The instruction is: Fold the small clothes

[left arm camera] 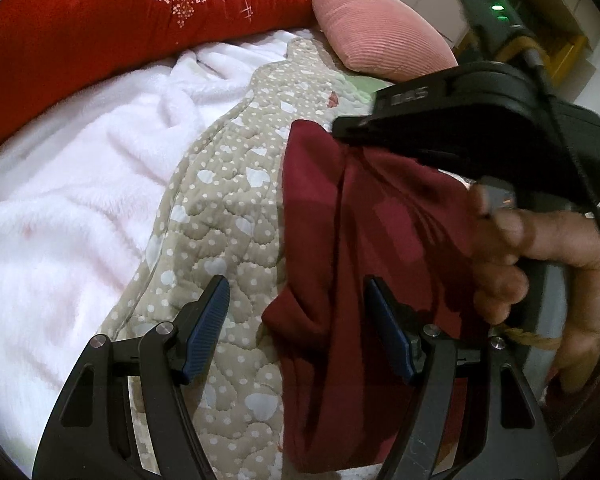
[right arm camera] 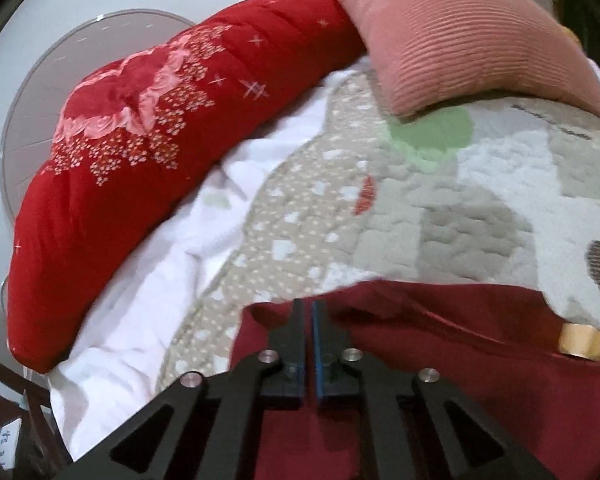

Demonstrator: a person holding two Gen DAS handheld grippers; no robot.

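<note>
A maroon garment (left arm camera: 360,240) lies crumpled on the beige dotted quilt (left arm camera: 228,200). My left gripper (left arm camera: 295,282) hovers open over its left edge; the right blue pad (left arm camera: 388,332) is above the cloth, the left pad above the quilt, nothing pinched. In the left wrist view my right gripper (left arm camera: 334,126), held by a hand (left arm camera: 540,260), reaches over the garment's far corner, and folds rise toward its tip. In the right wrist view my right gripper (right arm camera: 308,304) is shut at the garment's (right arm camera: 440,360) far edge, the thin cloth pinched between its pads.
A fluffy white blanket (left arm camera: 80,200) lies left of the quilt. A rolled red floral duvet (right arm camera: 140,140) and a pink ribbed cushion (right arm camera: 460,32) line the far side. A small gold ring-shaped thing (right arm camera: 582,342) sits at the garment's right end.
</note>
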